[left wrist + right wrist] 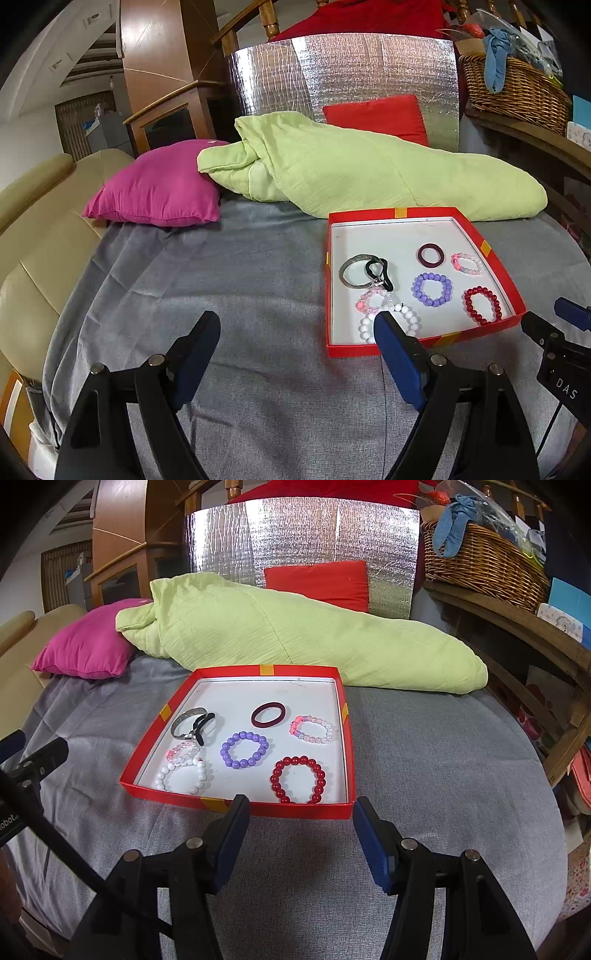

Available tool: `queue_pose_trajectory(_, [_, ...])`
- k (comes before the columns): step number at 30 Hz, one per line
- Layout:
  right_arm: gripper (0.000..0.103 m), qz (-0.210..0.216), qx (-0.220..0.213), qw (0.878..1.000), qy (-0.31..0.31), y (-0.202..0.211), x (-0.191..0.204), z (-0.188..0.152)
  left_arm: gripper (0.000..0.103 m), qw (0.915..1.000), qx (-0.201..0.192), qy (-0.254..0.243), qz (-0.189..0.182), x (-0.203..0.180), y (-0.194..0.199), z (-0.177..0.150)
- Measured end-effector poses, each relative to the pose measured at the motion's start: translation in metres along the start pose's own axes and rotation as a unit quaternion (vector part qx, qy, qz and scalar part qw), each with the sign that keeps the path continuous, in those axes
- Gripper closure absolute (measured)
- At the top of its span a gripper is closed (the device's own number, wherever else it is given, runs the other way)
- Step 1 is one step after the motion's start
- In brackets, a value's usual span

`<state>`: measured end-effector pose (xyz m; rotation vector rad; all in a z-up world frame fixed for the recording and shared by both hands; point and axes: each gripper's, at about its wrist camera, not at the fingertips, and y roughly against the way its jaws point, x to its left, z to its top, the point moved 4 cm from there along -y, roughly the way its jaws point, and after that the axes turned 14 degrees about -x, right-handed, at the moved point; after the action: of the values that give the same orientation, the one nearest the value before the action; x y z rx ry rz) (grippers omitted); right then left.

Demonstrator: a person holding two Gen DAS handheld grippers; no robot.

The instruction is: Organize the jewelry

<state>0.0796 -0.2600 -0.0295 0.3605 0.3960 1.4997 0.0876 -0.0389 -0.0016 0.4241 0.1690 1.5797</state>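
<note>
From the left wrist, the left gripper [295, 325] hangs with its jaws spread wide and empty over the grey sheet [236, 280], its right fingertip covering the near-left corner of the red box lid [491, 251], where a white bead bracelet [391, 321] lies partly hidden. From the right wrist, the right gripper [301, 808] is parted and empty just short of the lid's near edge, with the red bead bracelet [297, 780] just inside, the purple bead bracelet [244, 749] mid-lid, and what seems a metal bangle [186, 722] toward its left wall.

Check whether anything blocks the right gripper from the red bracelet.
Only the tray's near wall lies between the open right gripper and the red bracelet; nothing covers the bracelet from above.
</note>
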Motion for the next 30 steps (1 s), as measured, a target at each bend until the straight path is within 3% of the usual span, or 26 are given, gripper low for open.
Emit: queue_pose_trajectory(30, [0.041, 0.0, 0.0, 1.0, 0.0, 0.0001, -0.0002, 0.0001, 0.017, 0.9999, 0.005, 0.009, 0.003, 0.0033, -0.001, -0.0003])
